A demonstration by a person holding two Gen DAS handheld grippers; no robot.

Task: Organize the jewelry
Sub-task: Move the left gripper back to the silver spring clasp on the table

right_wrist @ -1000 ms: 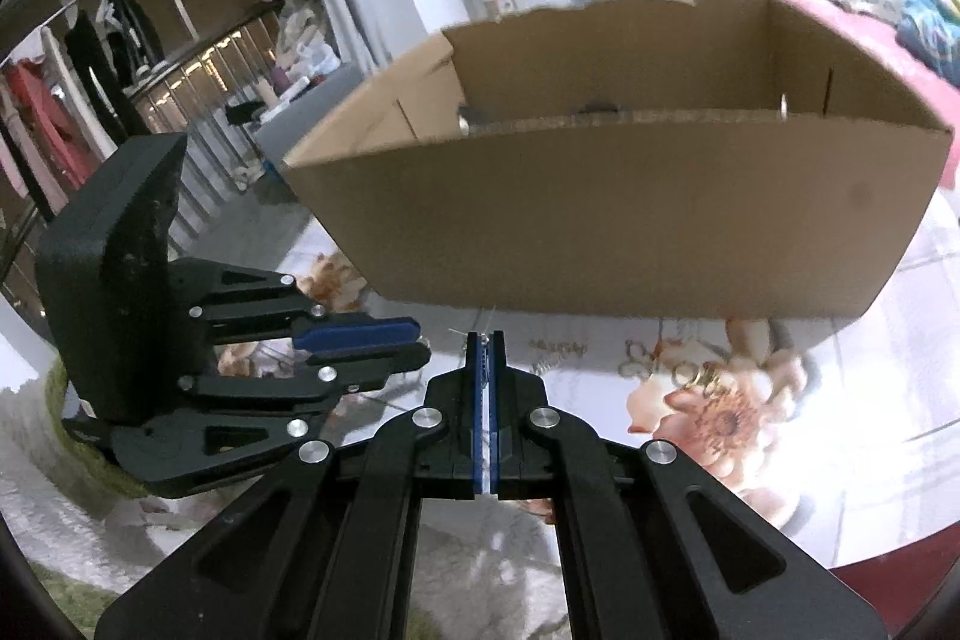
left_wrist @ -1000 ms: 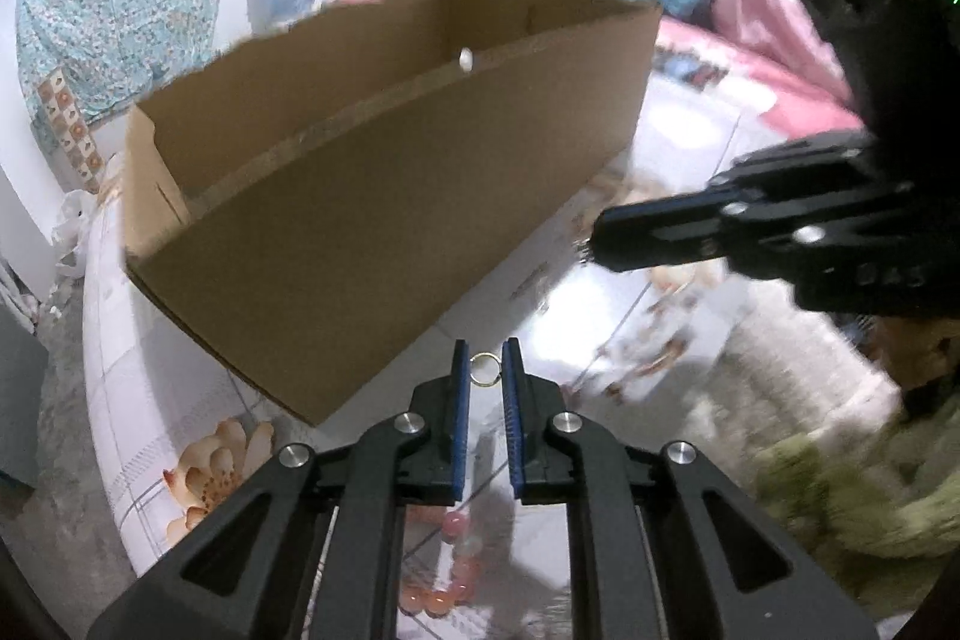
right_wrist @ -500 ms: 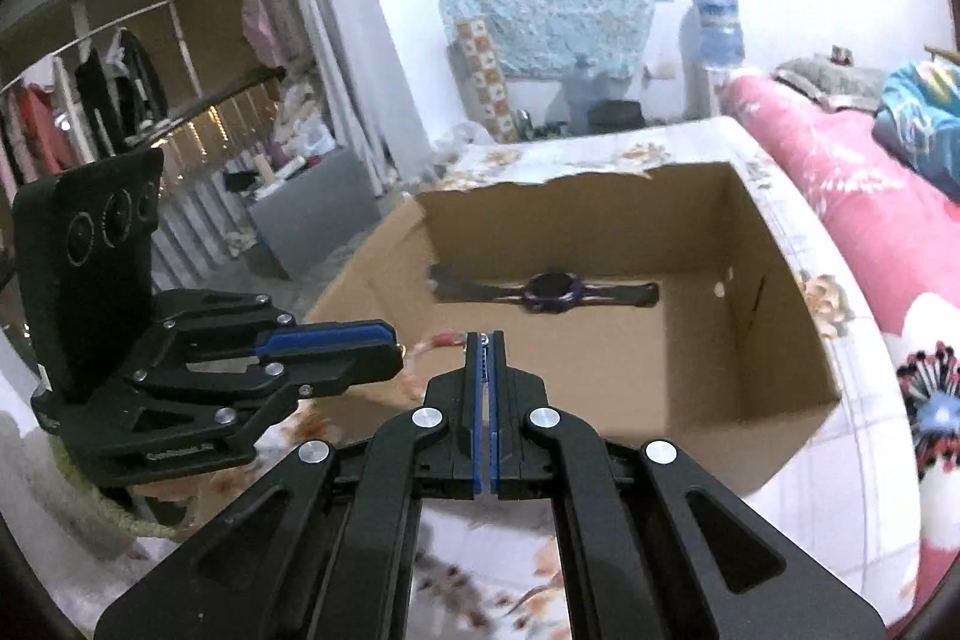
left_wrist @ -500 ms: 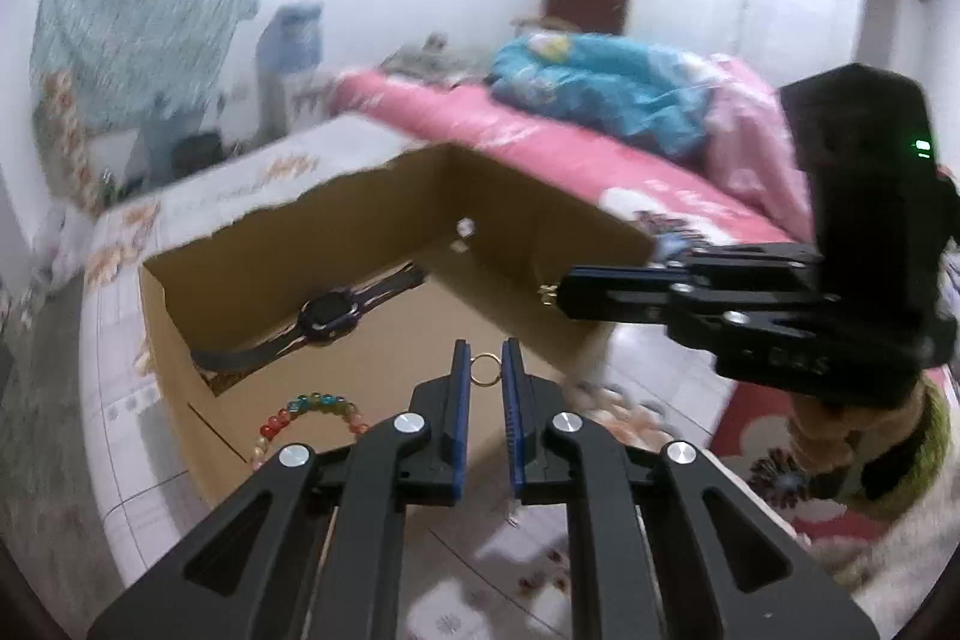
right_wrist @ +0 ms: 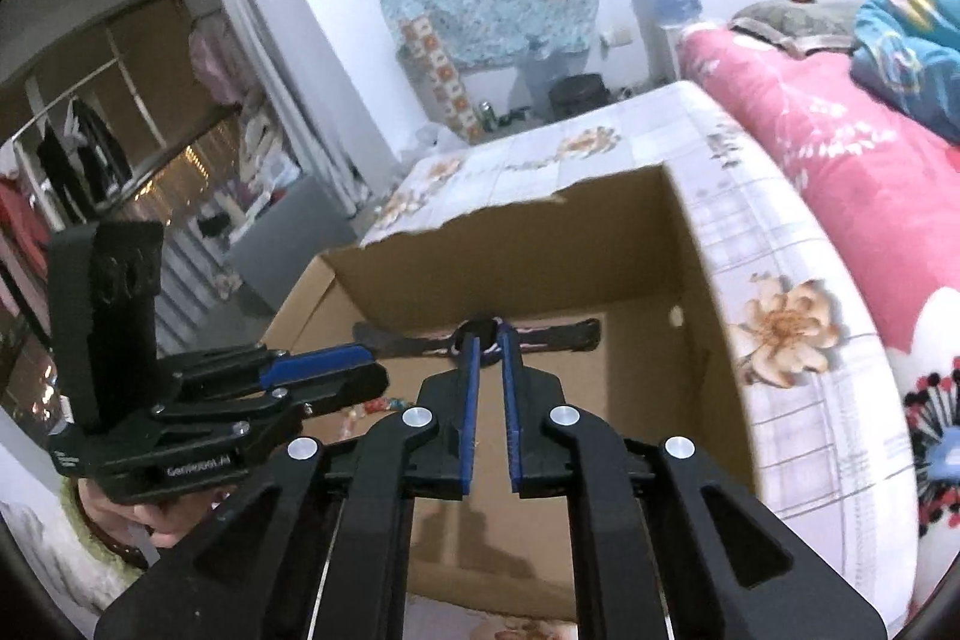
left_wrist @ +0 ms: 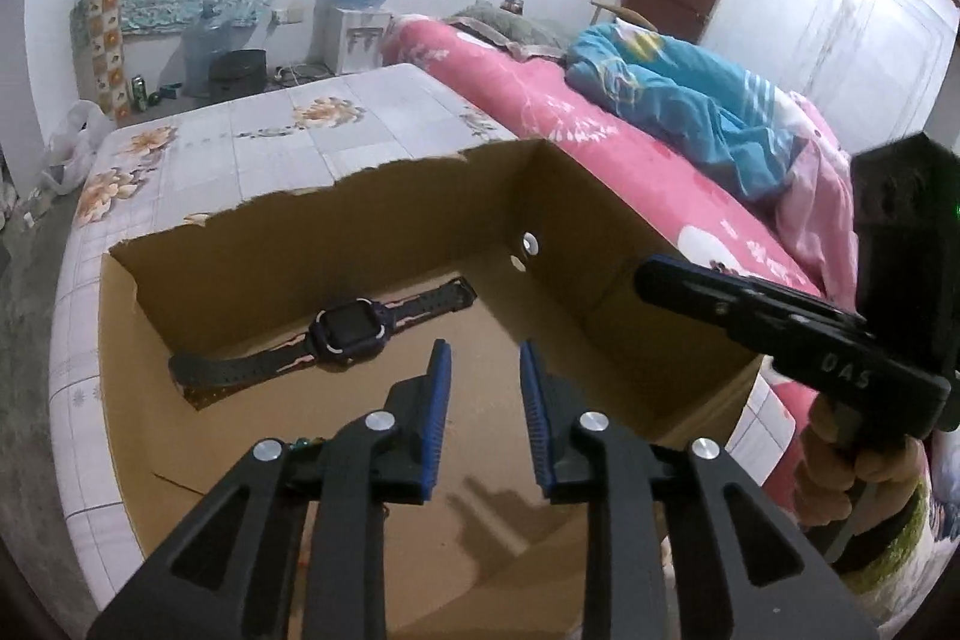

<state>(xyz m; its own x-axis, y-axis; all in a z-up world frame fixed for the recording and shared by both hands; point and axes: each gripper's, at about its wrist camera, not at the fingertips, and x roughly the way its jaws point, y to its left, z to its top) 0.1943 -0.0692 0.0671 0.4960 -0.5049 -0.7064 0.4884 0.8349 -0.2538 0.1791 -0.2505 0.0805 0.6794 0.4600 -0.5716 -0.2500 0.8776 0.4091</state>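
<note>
One watch (left_wrist: 348, 327), one box (left_wrist: 600, 244), two tools (left_wrist: 483, 349).

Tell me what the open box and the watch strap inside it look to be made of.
Box: corrugated cardboard, matte brown; the back wall's top edge is ragged, torn like paper board.
Watch strap: probably rubber or silicone, dull dark finish, lying limp and flat on the box floor. Cannot confirm by look alone.

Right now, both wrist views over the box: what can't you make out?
- Beaded bracelet: right wrist view, mostly behind the left gripper; left wrist view, hidden by its own fingers.
- Watch: face partly covered by the right gripper in its own view.
- Cardboard box floor near the camera: blocked by gripper bodies in both views.
- Whatever the opening jaws let go: not visible; nothing is between them.
</note>
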